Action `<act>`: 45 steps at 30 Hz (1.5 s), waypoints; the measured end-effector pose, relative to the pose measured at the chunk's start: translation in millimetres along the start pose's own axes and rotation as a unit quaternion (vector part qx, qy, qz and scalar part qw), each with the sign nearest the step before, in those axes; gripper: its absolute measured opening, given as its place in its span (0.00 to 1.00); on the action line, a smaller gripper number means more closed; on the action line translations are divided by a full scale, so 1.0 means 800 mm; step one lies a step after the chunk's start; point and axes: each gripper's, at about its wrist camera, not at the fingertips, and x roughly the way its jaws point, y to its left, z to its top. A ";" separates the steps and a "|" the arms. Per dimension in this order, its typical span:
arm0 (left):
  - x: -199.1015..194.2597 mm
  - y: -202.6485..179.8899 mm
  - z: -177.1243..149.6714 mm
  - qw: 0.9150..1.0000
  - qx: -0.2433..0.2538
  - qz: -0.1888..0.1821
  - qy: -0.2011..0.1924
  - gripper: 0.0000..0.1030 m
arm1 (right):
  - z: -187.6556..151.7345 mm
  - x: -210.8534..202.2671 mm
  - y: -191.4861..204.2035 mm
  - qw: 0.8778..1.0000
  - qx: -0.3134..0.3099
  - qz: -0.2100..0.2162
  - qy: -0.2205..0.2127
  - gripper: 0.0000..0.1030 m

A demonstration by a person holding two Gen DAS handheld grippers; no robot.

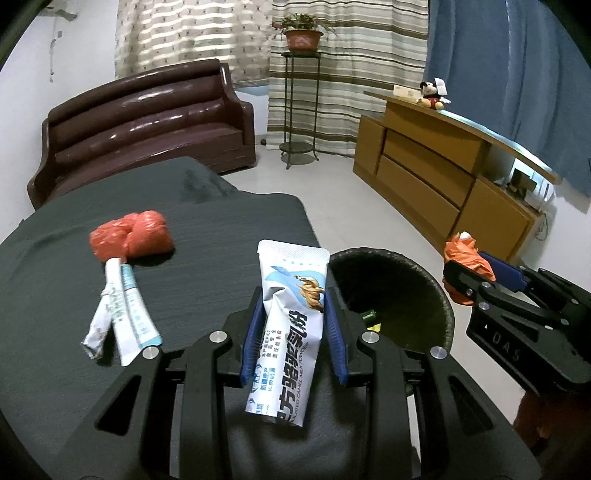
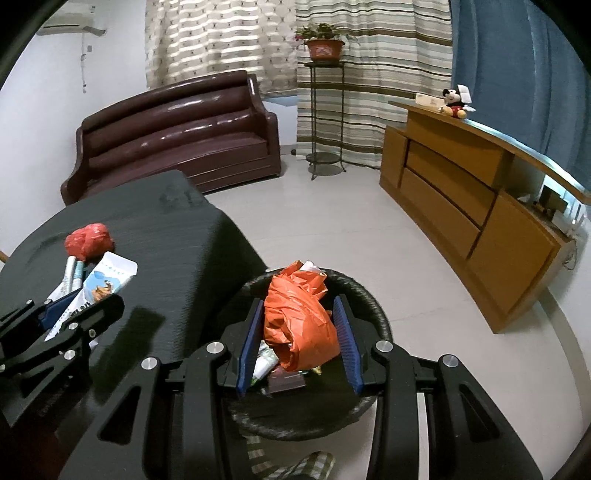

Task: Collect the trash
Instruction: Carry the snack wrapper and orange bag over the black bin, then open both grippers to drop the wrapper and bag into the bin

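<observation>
My left gripper (image 1: 295, 332) is clamped on a white camel-milk-powder sachet (image 1: 288, 332), which stands up between the blue pads (image 1: 255, 332), its sealed top pointing toward twelve o'clock. My right gripper (image 2: 299, 339) holds a crumpled orange plastic bag (image 2: 299, 325), pressed between its pads above the black wicker bin (image 2: 373, 306); in the left wrist view that bin (image 1: 436, 291) sits at about three o'clock from the sachet, just beside the edge of the dark-covered table (image 1: 221, 229). Inside the bin, under the bag, I can make out a few wrappers and a dark packet, though not clearly. On the table, at about ten o'clock from my left gripper, a wadded red plastic bag (image 1: 133, 236) lies touching the ends of two thin white stick packets (image 1: 118, 310), which angle back toward me. Across the room stand a brown sofa (image 1: 147, 122), a wooden cabinet (image 1: 443, 177) and a potted plant (image 1: 303, 33) on a metal stand.
</observation>
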 end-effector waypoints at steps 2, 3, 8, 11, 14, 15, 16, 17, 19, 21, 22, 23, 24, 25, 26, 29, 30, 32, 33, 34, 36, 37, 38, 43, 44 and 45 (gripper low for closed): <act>0.006 -0.005 0.002 1.000 0.002 0.000 0.001 0.30 | -0.001 0.001 -0.004 1.000 0.001 -0.005 -0.001 0.38; 0.007 -0.007 0.002 1.000 0.003 0.000 0.001 0.30 | -0.002 0.002 -0.006 1.000 0.003 -0.006 0.000 0.38; 0.017 -0.019 0.004 1.000 0.009 0.005 0.001 0.30 | -0.002 0.009 -0.014 1.000 0.009 -0.010 0.003 0.38; 0.023 -0.026 0.006 1.000 0.013 0.007 0.004 0.30 | -0.004 0.011 -0.018 1.000 0.012 -0.011 0.004 0.38; 0.027 -0.029 0.007 1.000 0.014 0.007 0.009 0.30 | -0.003 0.014 -0.021 1.000 0.015 -0.011 0.006 0.38; 0.028 -0.031 0.008 1.000 0.015 0.008 0.010 0.30 | -0.003 0.015 -0.021 1.000 0.015 -0.011 0.006 0.38; 0.029 -0.032 0.010 1.000 0.016 0.008 0.010 0.30 | -0.004 0.015 -0.022 1.000 0.016 -0.011 0.006 0.38; 0.029 -0.032 0.010 1.000 0.016 0.008 0.010 0.30 | -0.002 0.016 -0.022 1.000 0.017 -0.011 0.006 0.38; 0.031 -0.035 0.012 1.000 0.018 0.008 0.011 0.30 | -0.002 0.016 -0.023 1.000 0.018 -0.011 0.006 0.38; 0.035 -0.039 0.013 1.000 0.021 0.008 0.014 0.30 | -0.001 0.016 -0.026 1.000 0.020 -0.011 0.005 0.38; 0.036 -0.040 0.013 1.000 0.022 0.008 0.016 0.30 | -0.001 0.016 -0.027 1.000 0.021 -0.011 0.005 0.38; 0.038 -0.041 0.014 1.000 0.022 0.008 0.018 0.30 | -0.001 0.016 -0.028 1.000 0.022 -0.011 0.004 0.38; 0.040 -0.041 0.015 1.000 0.021 0.008 0.020 0.30 | -0.001 0.017 -0.030 1.000 0.023 -0.011 0.004 0.38; 0.042 -0.040 0.015 1.000 0.021 0.007 0.022 0.30 | -0.001 0.017 -0.030 1.000 0.024 -0.011 0.003 0.38; 0.043 -0.041 0.016 1.000 0.020 0.007 0.022 0.30 | -0.001 0.017 -0.031 1.000 0.025 -0.011 0.003 0.38; 0.046 -0.044 0.019 0.999 0.023 0.010 0.024 0.30 | -0.002 0.018 -0.031 1.000 0.026 -0.011 0.003 0.38; 0.048 -0.044 0.018 0.999 0.023 0.012 0.026 0.30 | -0.001 0.017 -0.031 1.000 0.026 -0.011 0.003 0.38; 0.051 -0.045 0.019 0.999 0.023 0.013 0.030 0.30 | -0.002 0.017 -0.031 1.000 0.027 -0.011 0.003 0.38; 0.053 -0.045 0.019 0.999 0.023 0.013 0.034 0.30 | -0.002 0.018 -0.033 1.000 0.027 -0.011 0.004 0.38; 0.056 -0.046 0.020 0.999 0.022 0.013 0.036 0.30 | -0.001 0.019 -0.034 1.000 0.028 -0.011 0.004 0.38; 0.059 -0.046 0.022 0.999 0.020 0.014 0.040 0.30 | -0.001 0.020 -0.034 0.999 0.029 -0.011 0.005 0.38; 0.061 -0.046 0.023 0.999 0.020 0.014 0.041 0.30 | 0.000 0.021 -0.035 0.999 0.030 -0.012 0.005 0.38; 0.063 -0.046 0.023 0.999 0.020 0.014 0.044 0.30 | -0.001 0.021 -0.035 0.999 0.030 -0.012 0.005 0.38; 0.068 -0.047 0.024 0.998 0.013 0.015 0.053 0.50 | 0.002 0.028 -0.040 0.999 0.038 -0.008 0.012 0.42; 0.068 -0.047 0.024 0.998 0.012 0.016 0.053 0.53 | 0.002 0.029 -0.041 0.999 0.040 -0.009 0.012 0.43; 0.068 -0.046 0.024 0.998 0.011 0.016 0.053 0.54 | 0.003 0.029 -0.041 0.999 0.041 -0.010 0.012 0.43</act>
